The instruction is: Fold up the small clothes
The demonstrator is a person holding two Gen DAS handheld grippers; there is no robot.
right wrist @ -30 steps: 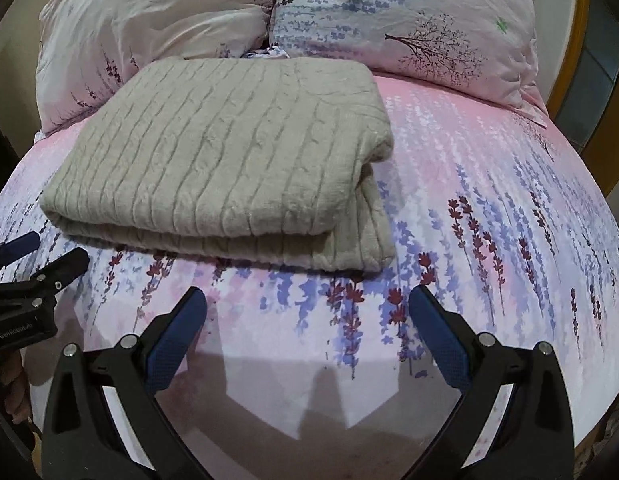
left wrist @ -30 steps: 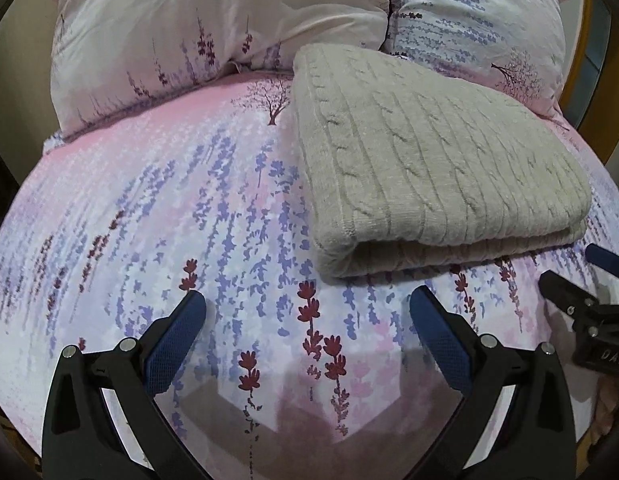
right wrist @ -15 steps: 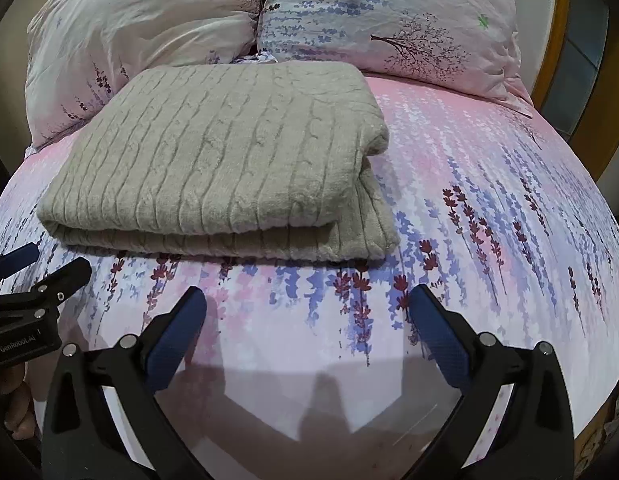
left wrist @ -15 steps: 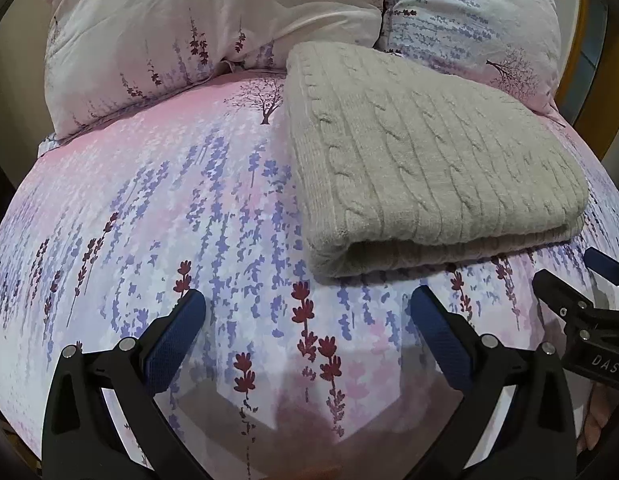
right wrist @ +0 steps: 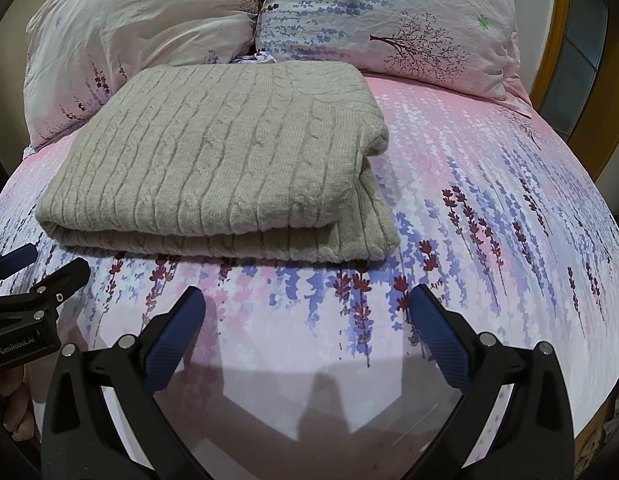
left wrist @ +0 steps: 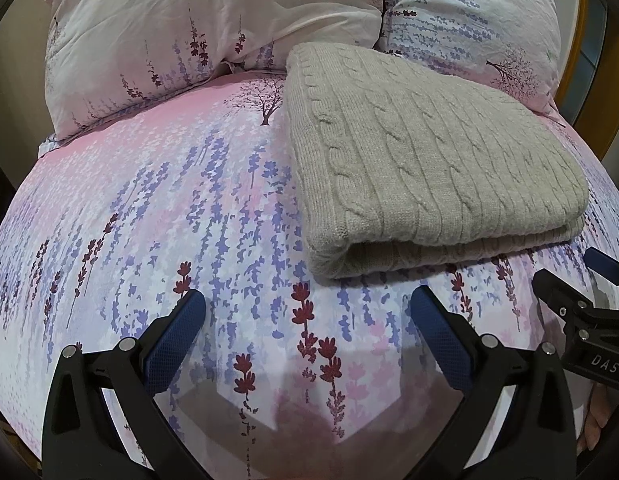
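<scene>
sweater [left wrist: 425, 168] on bed [left wrist: 181, 216], before pillows [left wrist: 213, 28]

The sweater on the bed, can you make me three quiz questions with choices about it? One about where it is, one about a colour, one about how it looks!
1. Where does the sweater lie?
A. On the bed sheet, before the pillows
B. On the floor
C. Inside a basket

2. What colour are the finger pads of the right gripper?
A. Red
B. Blue
C. Yellow

3. How is the sweater?
A. Spread flat, sleeves out
B. Hanging from a gripper
C. Folded in layers

Answers: 1 A, flowered sheet shows around it. 2 B, both pads are dark blue. 3 C, stacked layers show along its near edge.
</scene>
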